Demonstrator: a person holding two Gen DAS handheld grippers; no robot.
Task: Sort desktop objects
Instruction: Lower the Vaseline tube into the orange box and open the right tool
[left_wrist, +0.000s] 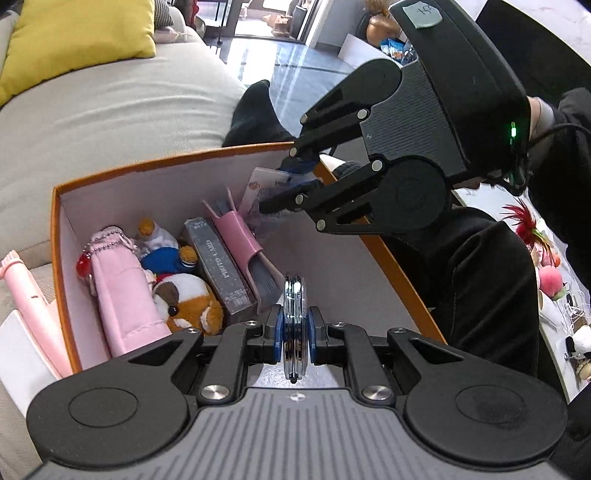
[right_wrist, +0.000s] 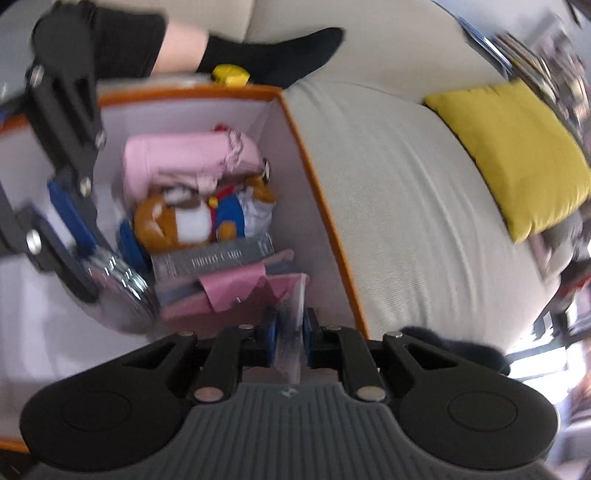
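An orange box with white inside walls (left_wrist: 155, 184) stands on the sofa and holds a pink pouch (left_wrist: 125, 295), a plush dog (left_wrist: 188, 302), a grey photo-card box (left_wrist: 218, 269) and a pink brush holder (left_wrist: 240, 240). My left gripper (left_wrist: 294, 325) is shut on a stack of clear round discs (left_wrist: 294, 295), held edge-on above the box. My right gripper (left_wrist: 295, 177) is shut on a flat clear packet (left_wrist: 262, 184) over the box's far side. In the right wrist view the packet (right_wrist: 291, 332) sits between the pads, and the left gripper's discs (right_wrist: 125, 288) show at left.
A pink stick-shaped item (left_wrist: 29, 291) lies outside the box at left. A yellow cushion (left_wrist: 74, 33) rests on the grey sofa (left_wrist: 110, 99). The person's dark-clothed leg (left_wrist: 480, 288) is right of the box. A small yellow object (right_wrist: 231, 75) sits behind the box.
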